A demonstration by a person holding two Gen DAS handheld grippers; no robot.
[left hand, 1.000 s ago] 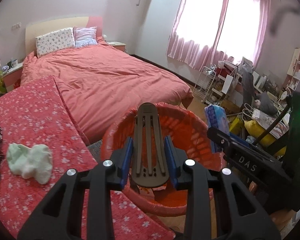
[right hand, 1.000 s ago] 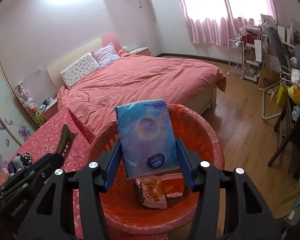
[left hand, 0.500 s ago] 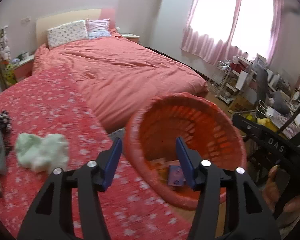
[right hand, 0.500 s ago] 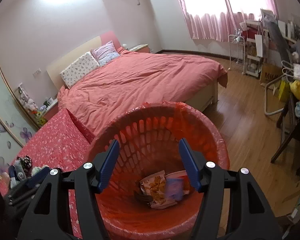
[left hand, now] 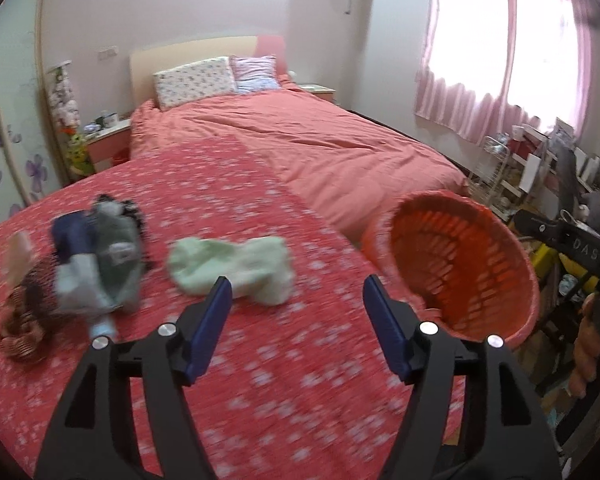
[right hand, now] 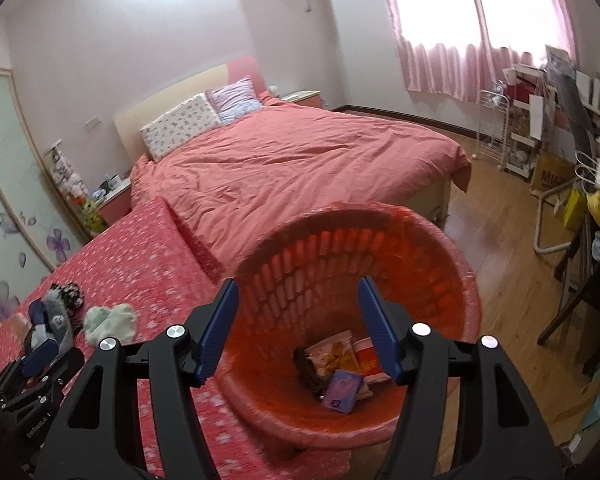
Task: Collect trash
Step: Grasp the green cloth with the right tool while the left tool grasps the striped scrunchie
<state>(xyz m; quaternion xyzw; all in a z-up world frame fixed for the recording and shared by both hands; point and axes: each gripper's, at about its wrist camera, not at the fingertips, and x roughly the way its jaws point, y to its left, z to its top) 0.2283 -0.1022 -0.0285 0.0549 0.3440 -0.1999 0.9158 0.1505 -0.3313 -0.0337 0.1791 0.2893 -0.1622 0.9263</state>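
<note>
While my left gripper (left hand: 296, 300) is opening its empty blue jaws over the red flowered cloth (left hand: 228, 184), my right gripper (right hand: 298, 312) hangs released above the orange plastic slotted basket (right hand: 432, 232). Snack wrappers (right hand: 334, 354) and a small purple packet (right hand: 342, 390) lie on its bottom.

bright window (left hand: 508, 36) glare, motion blur, fisheye edges
</note>
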